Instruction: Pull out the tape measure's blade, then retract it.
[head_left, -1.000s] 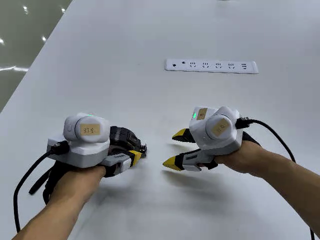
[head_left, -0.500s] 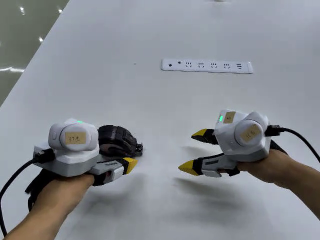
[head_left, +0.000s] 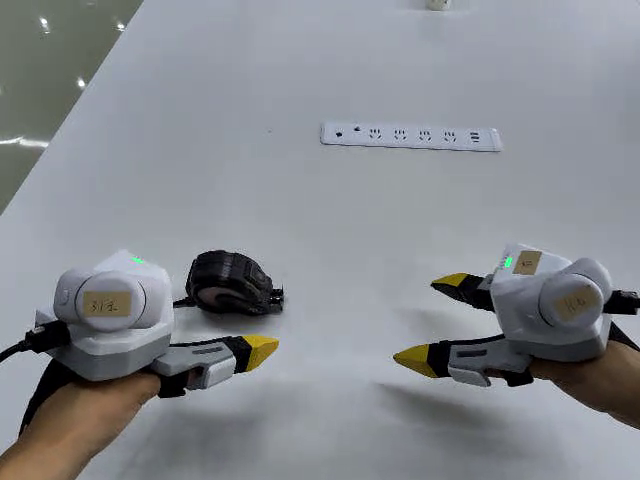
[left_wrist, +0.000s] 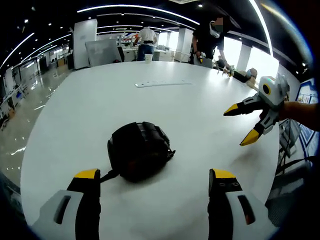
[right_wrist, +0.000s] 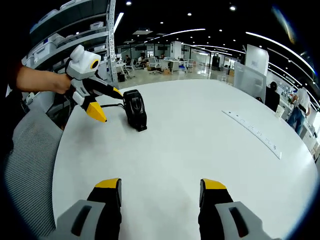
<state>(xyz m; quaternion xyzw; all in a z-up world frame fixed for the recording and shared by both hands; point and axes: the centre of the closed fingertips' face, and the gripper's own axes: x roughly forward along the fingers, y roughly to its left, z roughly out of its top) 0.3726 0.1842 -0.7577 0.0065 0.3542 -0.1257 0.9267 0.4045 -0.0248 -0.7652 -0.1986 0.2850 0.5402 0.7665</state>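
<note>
Black tape measure (head_left: 232, 283) lies on tabletop (head_left: 330, 220), lower left in head view, just beyond left gripper (left_wrist: 155, 173), jaws apart, not touching it; right gripper (head_left: 430, 320) lower right, jaws apart, empty.

A broad white table (head_left: 350, 250) is seen, with a white power strip (head_left: 410, 137) laid at twelve o'clock on it and a glossy grey floor (head_left: 40, 80) shown past its edge at ten o'clock. In the left gripper view, a dark ceiling is crossed by long light strips (left_wrist: 120, 6), bright windows (left_wrist: 257, 55) are set at two o'clock, and people (left_wrist: 146, 40) are seen among desks at twelve o'clock. In the right gripper view, tall shelving (right_wrist: 55, 30) is placed at ten o'clock and a grey mesh chair (right_wrist: 27, 165) at eight o'clock.
</note>
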